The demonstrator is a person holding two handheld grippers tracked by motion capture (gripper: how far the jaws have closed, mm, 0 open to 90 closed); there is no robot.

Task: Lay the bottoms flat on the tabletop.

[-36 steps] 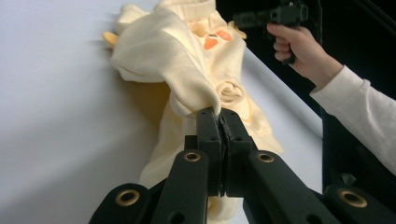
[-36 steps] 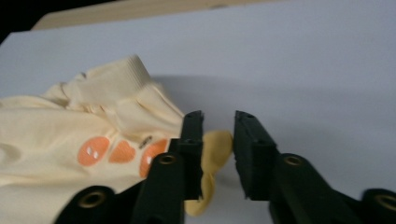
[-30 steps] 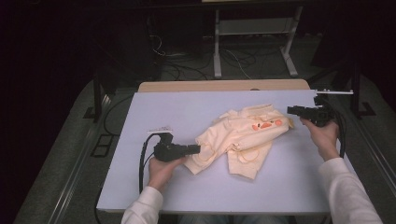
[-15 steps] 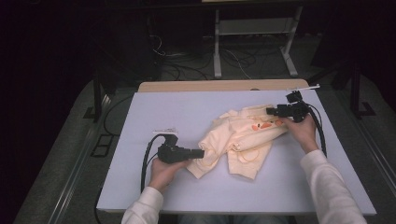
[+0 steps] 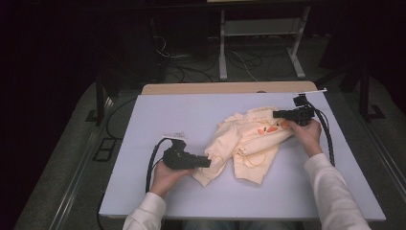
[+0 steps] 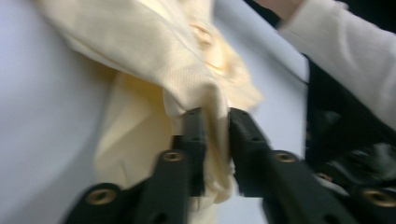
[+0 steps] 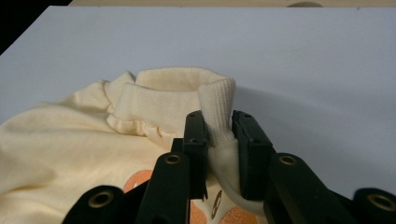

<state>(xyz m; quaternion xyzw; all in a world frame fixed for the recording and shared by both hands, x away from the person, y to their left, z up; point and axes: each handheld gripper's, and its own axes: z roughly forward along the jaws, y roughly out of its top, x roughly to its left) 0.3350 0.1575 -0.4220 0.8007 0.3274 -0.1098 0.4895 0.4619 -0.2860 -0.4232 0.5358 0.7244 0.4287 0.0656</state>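
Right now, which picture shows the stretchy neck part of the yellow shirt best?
The right gripper view: the ribbed collar sits close and sharp, with the right claw pinching a fold of it. The high view shows the whole yellow shirt, its collar tiny. The left gripper view shows blurry fabric in the left claw.

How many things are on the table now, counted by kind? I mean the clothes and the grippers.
Cream garment: 1, crumpled on the white table
Black grippers: 2, the left gripper shut on a fold of it, the right gripper shut on its ribbed collar
Total: 3
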